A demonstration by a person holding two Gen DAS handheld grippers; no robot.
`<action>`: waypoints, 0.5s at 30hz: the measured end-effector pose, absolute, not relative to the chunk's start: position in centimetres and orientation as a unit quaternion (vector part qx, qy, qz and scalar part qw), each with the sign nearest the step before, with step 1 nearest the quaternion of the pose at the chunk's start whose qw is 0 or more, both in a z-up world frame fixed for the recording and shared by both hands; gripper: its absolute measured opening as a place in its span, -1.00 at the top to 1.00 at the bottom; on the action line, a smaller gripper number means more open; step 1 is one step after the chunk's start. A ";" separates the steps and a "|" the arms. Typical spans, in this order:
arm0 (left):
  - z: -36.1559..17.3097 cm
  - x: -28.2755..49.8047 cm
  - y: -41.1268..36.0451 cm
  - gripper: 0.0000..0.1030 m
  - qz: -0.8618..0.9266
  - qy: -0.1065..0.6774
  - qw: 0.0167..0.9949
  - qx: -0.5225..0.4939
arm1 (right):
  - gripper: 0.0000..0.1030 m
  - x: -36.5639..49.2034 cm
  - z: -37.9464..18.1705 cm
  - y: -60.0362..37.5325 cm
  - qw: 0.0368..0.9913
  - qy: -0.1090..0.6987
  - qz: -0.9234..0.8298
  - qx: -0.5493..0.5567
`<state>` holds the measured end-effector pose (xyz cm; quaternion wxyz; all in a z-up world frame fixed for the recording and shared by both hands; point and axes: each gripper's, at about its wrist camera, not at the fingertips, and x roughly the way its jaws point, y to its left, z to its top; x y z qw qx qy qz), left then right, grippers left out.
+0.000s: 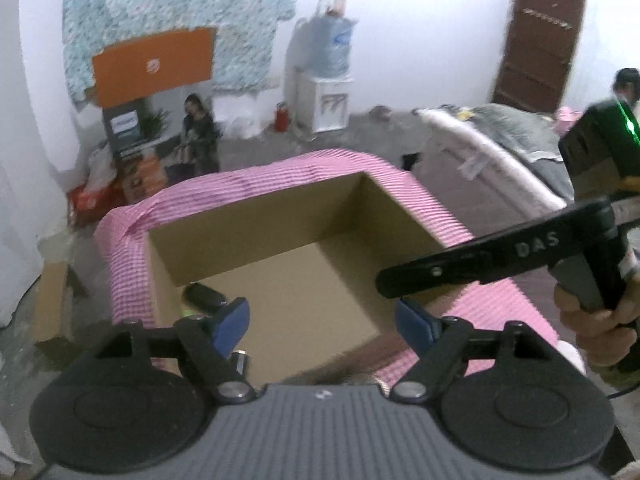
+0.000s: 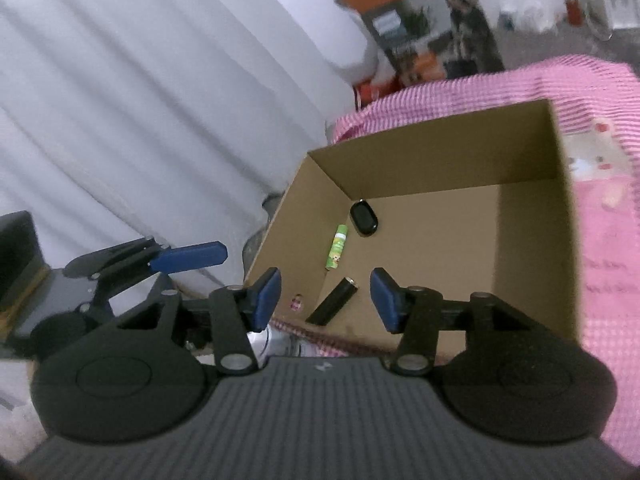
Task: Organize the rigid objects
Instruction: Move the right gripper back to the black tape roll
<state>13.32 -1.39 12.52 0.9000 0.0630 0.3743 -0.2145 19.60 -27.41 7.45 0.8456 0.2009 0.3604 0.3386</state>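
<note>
An open cardboard box [image 1: 264,216] [image 2: 560,240] stands on a pink checked cloth [image 1: 280,168] [image 2: 600,280]. Inside it lie a black oval key fob [image 2: 363,218] [image 1: 204,295], a green tube [image 2: 337,246] and a black cylinder [image 2: 332,301]. My left gripper [image 1: 322,324] is open and empty above the box's near edge. My right gripper [image 2: 325,299] is open and empty over the box's near left corner. The right gripper's body [image 1: 500,256] shows at right in the left wrist view. The left gripper's blue finger [image 2: 188,258] shows at left in the right wrist view.
A white curtain [image 2: 140,100] hangs left of the box. An orange board [image 1: 154,64], a poster with a seated woman [image 1: 198,132], a water dispenser [image 1: 330,80] and a brown door [image 1: 540,36] line the far wall. A grey covered mound [image 1: 500,132] lies at right.
</note>
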 end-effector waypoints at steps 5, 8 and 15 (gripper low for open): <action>11.0 9.9 -2.9 -0.65 -0.246 0.360 0.898 0.068 | 0.02 14.2 5.4 -30.2 0.865 0.340 0.312 0.196; 8.9 8.0 -4.2 -0.67 -0.254 0.359 0.895 0.078 | 0.02 11.8 2.8 -30.6 0.871 0.350 0.290 0.187; 2.2 5.6 -7.4 -0.54 -0.242 0.403 0.875 0.120 | 0.30 10.5 -4.1 -28.8 0.864 0.405 0.258 0.151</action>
